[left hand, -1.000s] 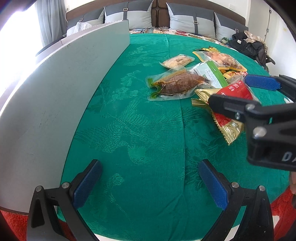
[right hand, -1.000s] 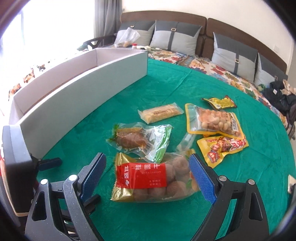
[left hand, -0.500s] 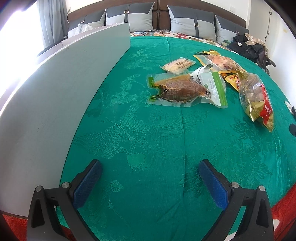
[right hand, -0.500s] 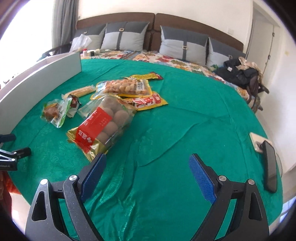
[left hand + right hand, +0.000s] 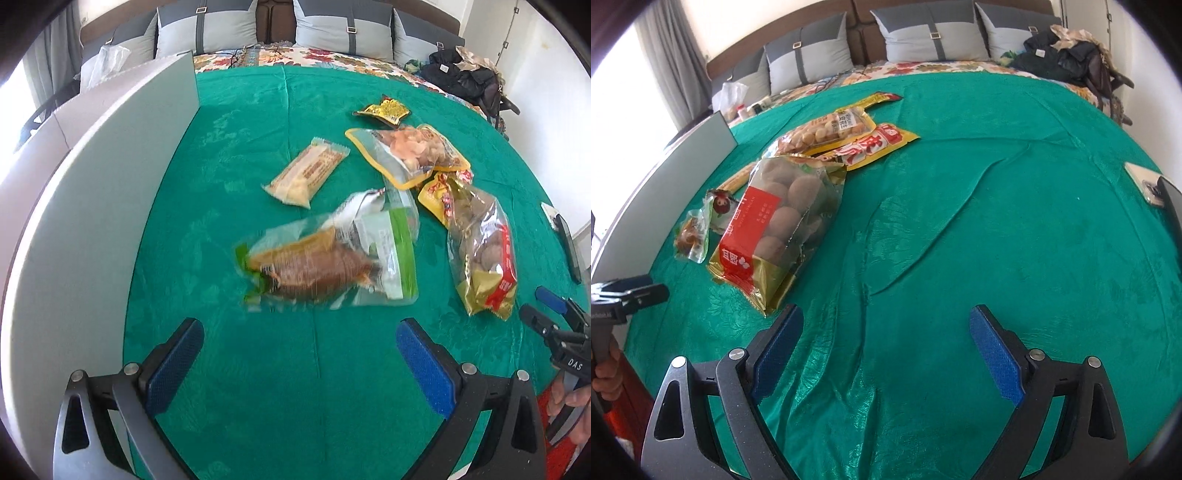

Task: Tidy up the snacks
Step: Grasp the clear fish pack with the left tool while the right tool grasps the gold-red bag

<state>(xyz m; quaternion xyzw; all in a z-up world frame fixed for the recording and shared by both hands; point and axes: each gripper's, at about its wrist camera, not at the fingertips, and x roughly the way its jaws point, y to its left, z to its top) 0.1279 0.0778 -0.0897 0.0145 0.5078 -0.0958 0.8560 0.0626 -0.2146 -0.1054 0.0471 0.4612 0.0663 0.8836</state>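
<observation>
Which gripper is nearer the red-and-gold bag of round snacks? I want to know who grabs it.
Right, though narrowly. The right gripper hangs open just short of the bag's gold corner. The left gripper faces the clear brown-snack pouch, with the bag off to its right.

In the left wrist view, white letters "DAS" stand on the black body of the right tongs (image 5: 550, 314), at the far right of the left tongs (image 5: 299, 365). The red label of the gold-edged snack bag (image 5: 768, 229), ahead and left of the right tongs (image 5: 886, 347), carries white Chinese characters, too distorted to read. Other packets' print is illegible.
</observation>
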